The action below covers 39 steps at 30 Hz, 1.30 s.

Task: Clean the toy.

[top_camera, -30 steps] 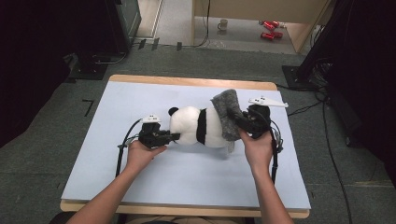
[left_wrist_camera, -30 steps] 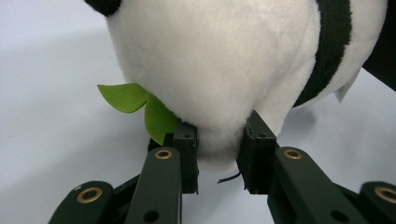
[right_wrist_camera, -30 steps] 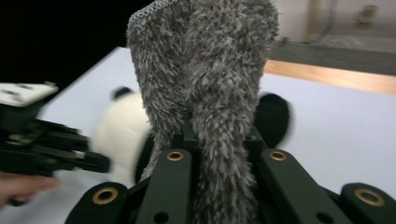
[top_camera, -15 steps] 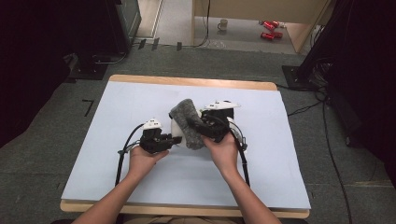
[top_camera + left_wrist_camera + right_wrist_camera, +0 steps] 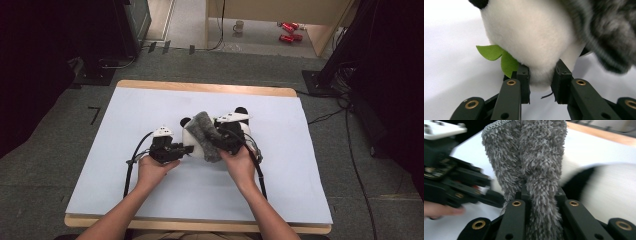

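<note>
Right tool (image 5: pixel 540 195) drapes grey cloth (image 5: pixel 204 134) (fuzzy) over panda (image 5: pixel 531 37).

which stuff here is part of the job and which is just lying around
In the job:
- panda soft toy, pinched by the left gripper
- grey fluffy cloth, clamped in the right gripper
- table they work on

Lying about:
- mug on the floor
- red things on the floor, too small to identify
</note>
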Motion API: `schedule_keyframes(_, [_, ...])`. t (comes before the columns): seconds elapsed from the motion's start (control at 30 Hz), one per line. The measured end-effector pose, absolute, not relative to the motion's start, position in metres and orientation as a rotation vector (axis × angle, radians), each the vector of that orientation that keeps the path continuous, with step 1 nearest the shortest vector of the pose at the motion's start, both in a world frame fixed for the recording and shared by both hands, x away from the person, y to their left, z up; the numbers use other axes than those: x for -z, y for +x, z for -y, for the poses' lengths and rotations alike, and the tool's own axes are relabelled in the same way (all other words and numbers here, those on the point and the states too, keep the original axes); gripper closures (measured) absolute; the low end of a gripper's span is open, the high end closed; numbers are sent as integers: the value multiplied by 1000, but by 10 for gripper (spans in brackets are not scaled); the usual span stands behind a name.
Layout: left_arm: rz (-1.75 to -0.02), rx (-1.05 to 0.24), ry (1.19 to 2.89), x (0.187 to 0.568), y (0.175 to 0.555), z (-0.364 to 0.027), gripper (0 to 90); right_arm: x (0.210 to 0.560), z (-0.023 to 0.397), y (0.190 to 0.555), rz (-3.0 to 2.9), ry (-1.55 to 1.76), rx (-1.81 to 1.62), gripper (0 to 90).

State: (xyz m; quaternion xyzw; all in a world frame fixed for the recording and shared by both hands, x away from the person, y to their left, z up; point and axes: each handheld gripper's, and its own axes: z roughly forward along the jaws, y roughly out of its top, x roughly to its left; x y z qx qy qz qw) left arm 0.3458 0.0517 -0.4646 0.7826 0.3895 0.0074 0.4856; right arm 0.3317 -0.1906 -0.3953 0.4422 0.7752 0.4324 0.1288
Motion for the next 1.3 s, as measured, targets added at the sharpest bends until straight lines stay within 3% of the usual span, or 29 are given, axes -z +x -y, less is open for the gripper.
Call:
schedule_keyframes(0.6, [-874, 43, 1949, 458, 374, -57, 721, 386, 281, 321, -2013, 1517, -1316, 792])
schedule_keyframes(1.0, [-872, 47, 1953, 462, 376, -60, 703, 370, 297, 310, -1994, 1499, -1349, 792])
schedule_keyframes(1.27, [-851, 28, 1945, 464, 376, -62, 570, 381, 288, 316, -2047, 1501, -1330, 791])
schedule_keyframes(1.3, [-837, 22, 1946, 465, 376, -63, 521, 384, 291, 318, -2038, 1505, -1338, 790])
